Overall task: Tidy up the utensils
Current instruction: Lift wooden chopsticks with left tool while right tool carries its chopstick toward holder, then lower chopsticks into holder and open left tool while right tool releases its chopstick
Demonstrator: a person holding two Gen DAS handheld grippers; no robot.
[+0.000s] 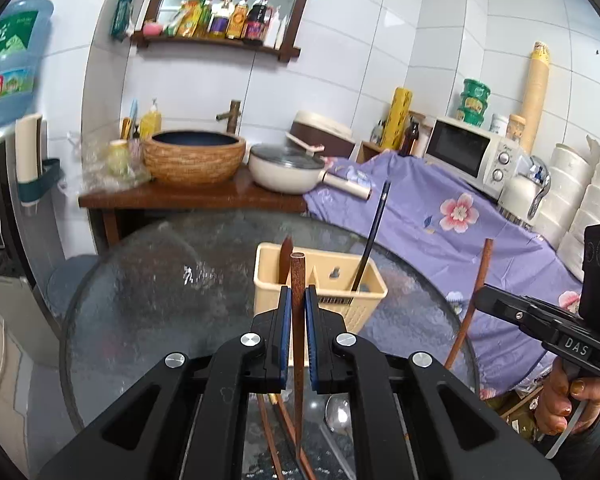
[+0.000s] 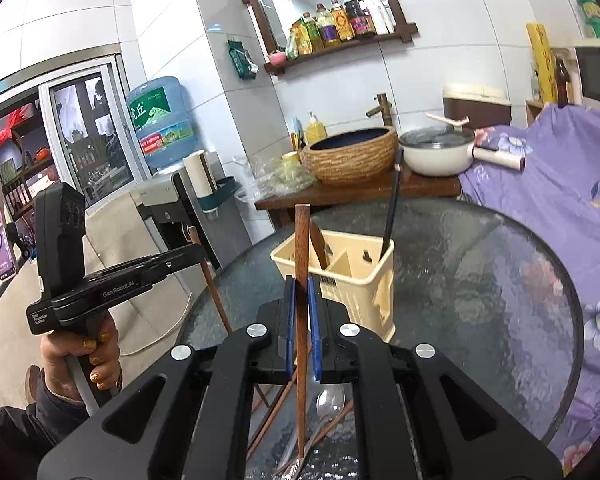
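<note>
The cream utensil holder (image 1: 320,292) stands on the round glass table (image 1: 160,292); its left compartment holds a brown wooden utensil (image 1: 286,258), its right compartment a black-handled utensil (image 1: 374,236) leaning right. The left gripper (image 1: 299,308) is clenched on a wooden chopstick (image 1: 299,280) just before the holder. The right gripper (image 2: 301,300) likewise grasps a second wooden chopstick (image 2: 301,248). More chopsticks and a metal spoon (image 2: 331,400) lie on the table nearer than the holder.

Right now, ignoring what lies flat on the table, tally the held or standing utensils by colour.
Brown, held: 2 (left chopstick in left gripper, right chopstick in right gripper)
Brown utensil in holder: 1
Black utensil in holder: 1
Total: 4
</note>
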